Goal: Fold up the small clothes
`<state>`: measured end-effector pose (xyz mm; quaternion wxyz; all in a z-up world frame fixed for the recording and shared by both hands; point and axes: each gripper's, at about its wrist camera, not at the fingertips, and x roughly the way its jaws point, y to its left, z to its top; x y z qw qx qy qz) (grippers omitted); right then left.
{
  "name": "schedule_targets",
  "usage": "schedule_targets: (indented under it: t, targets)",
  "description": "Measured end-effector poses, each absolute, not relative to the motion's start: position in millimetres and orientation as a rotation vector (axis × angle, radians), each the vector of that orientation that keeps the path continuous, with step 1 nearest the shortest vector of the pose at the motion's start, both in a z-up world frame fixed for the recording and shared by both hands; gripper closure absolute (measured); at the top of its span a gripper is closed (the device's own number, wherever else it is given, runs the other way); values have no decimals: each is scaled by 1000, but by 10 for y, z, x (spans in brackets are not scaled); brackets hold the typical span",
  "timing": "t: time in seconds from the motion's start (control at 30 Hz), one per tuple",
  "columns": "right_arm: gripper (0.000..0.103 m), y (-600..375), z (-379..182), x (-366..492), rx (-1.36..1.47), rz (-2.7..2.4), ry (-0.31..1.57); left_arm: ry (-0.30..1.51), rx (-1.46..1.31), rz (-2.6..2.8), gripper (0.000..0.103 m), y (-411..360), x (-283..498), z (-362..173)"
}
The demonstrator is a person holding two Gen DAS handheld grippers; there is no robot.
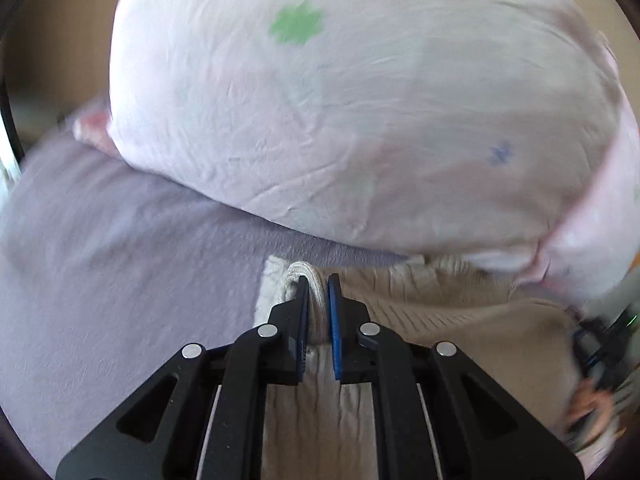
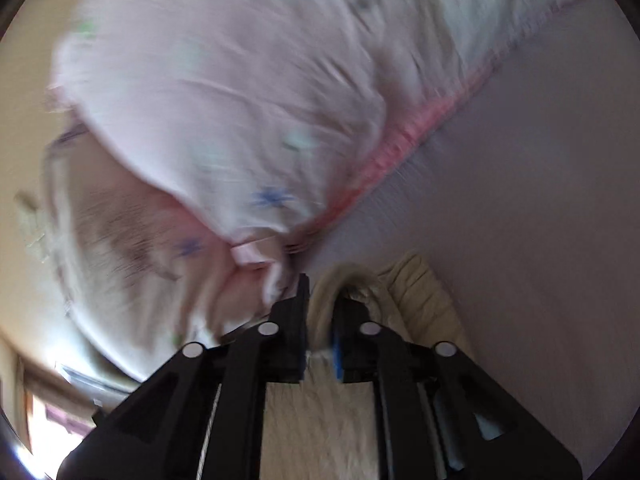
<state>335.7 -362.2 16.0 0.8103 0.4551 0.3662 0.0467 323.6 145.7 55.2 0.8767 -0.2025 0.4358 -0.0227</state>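
Note:
A small beige ribbed garment (image 1: 440, 312) lies on the lilac bedsheet (image 1: 120, 260). My left gripper (image 1: 319, 284) is shut on a bunched cream edge of this garment, cloth pinched between the blue pads. In the right wrist view my right gripper (image 2: 322, 300) is shut on another bunched edge of the same beige garment (image 2: 416, 296), which hangs under the jaws. The other hand and gripper show blurred at the left wrist view's right edge (image 1: 596, 364).
A big pale pink pillow (image 1: 340, 100) with green and blue flower prints lies just beyond the garment, also in the right wrist view (image 2: 240, 112), with a pink trim edge (image 2: 404, 140). Lilac sheet (image 2: 520, 200) spreads to the right. Both views are motion-blurred.

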Motion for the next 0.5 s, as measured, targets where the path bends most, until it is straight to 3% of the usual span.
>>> schedule_targets:
  t: [0.07,0.1,0.13,0.17,0.23,0.37,0.5]
  targets:
    - [59,-3585,177,3356,967,129,747,893,-559,-55,90,1651,3276,520]
    - [52,-3557,214,3347,945,136,730,864,-591,-39,80,1727,3252,546]
    - [37,-3524,252,3352,917,135,719,835,-602,-17,74,1801,3214,583]
    - [29,-3496,312,3335,885,138,709,800,-609,1,58,1904,3149,639]
    - [26,-3483,377,3288,871,159,705,787,-610,-16,46,1994,3018,701]
    - [16,-3534,474,2948,861,235,683,886,-535,-107,46,1957,2726,615]
    - [15,-3553,449,2670,832,291,684,1009,-515,-165,46,1839,2561,299]
